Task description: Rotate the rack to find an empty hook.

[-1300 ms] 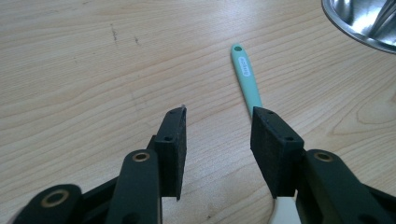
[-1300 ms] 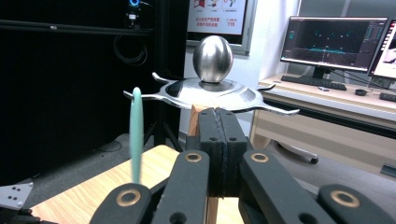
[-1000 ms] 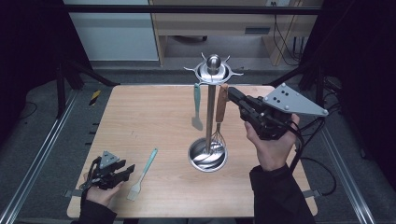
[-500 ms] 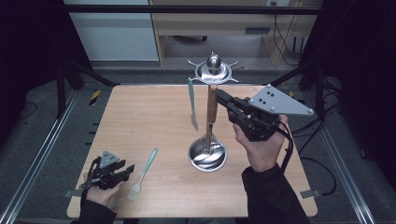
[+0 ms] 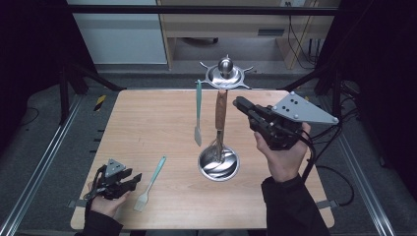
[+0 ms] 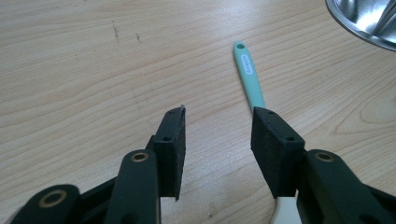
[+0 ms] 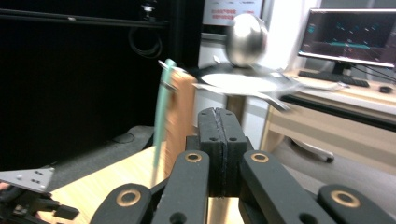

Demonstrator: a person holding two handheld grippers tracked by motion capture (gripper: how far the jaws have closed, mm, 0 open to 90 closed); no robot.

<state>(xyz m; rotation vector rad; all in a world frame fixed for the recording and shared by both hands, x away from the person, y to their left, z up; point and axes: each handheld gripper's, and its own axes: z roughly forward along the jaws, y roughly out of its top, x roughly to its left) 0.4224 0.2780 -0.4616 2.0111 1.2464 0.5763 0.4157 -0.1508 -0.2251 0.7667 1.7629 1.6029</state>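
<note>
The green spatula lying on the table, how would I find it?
Start at the wooden table and go to its near left corner, beside the left tongs. The spatula lies flat there, while another green tool hangs from the rack.

Right hand-held gripper (image 5: 242, 103) beside wood-handled whisk (image 5: 219, 129), utensil stand (image 5: 225, 78)

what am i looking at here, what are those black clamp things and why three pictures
A person sits at a light wooden table, holding hand-held black tongs in each hand. One picture looks down from above; the other two come from cameras riding on each pair of tongs. The left tongs are open, low over the table beside a mint-green spatula with a pale blade lying flat. The right tongs are shut, empty, raised near a shiny steel utensil stand. From it hang a second mint-green spatula and a wooden-handled wire whisk.
</note>
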